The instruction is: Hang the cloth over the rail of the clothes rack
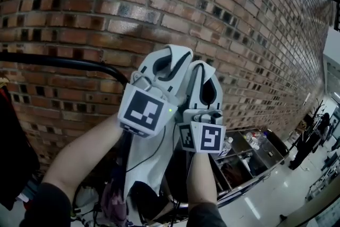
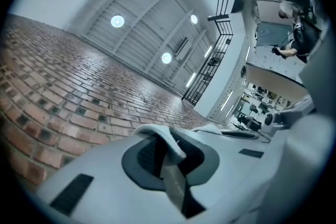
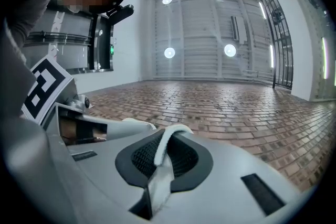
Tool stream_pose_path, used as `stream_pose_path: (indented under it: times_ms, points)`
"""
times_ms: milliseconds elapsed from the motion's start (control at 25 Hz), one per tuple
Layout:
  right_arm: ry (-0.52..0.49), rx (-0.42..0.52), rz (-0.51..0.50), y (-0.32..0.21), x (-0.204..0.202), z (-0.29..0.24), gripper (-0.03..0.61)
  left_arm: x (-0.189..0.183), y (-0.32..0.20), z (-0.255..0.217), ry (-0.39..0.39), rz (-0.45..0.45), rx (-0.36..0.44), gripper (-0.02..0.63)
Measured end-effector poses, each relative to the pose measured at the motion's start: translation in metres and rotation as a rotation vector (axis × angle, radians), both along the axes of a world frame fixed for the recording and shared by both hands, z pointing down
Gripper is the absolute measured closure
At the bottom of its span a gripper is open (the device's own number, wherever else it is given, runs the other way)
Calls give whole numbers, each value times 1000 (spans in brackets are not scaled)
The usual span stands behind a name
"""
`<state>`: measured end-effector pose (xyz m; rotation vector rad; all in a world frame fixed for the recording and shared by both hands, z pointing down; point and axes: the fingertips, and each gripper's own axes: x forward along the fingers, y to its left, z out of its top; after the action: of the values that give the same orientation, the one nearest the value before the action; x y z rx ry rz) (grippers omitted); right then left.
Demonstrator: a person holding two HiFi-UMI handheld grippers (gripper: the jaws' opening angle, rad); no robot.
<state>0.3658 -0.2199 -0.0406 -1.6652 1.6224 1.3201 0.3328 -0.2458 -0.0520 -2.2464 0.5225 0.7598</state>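
Both grippers are raised side by side in front of the brick wall point(image 1: 212, 2). My left gripper point(image 1: 169, 57) is shut on an edge of the white cloth point(image 1: 146, 167), which hangs down between my forearms. My right gripper point(image 1: 205, 73), just to its right, is shut on the same cloth. In the left gripper view a strip of cloth point(image 2: 170, 168) is pinched between the jaws of the left gripper point(image 2: 164, 140). The right gripper view shows the right gripper point(image 3: 169, 140) with a cloth fold point(image 3: 161, 165) clamped the same way. The black rail point(image 1: 58, 62) of the clothes rack runs at the left, lower than the jaws.
A dark garment point(image 1: 11, 157) hangs at the far left under the rail. A steel cart point(image 1: 249, 159) with small items stands below at the right. A person point(image 1: 314, 135) stands far off on the shiny floor at the right edge.
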Motion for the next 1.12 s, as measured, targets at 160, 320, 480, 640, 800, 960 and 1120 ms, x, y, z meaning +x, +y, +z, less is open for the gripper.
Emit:
stream_pose_path:
  times_ms: [160,320,480,640,800,960,1120]
  points:
    - [-7,-5,-32,-5,-10,-4,534,-3,-12,-18,-60,2,-42,575]
    - [8,-3,-61,-10,-29,-9,534,-12,-19,-38,-148,-42,-4,575]
    - [19,-5,-102,-18,-59,-13,534,-26,-26,-47,-239,-129,94,575]
    - [102,8,-98,-24,-88,-11,534,-52,-47,-63,-230,-174,57,576]
    - [133,0,-101,-28,-115,-15,534,-84,-76,-77,-207,-199,-44,575]
    - [159,11,-101,-30,-136,-19,534,-119,-94,-90,-173,-206,-82,577]
    - [178,12,-105,-31,-149,-21,534,-145,-103,-93,-152,-227,-77,576]
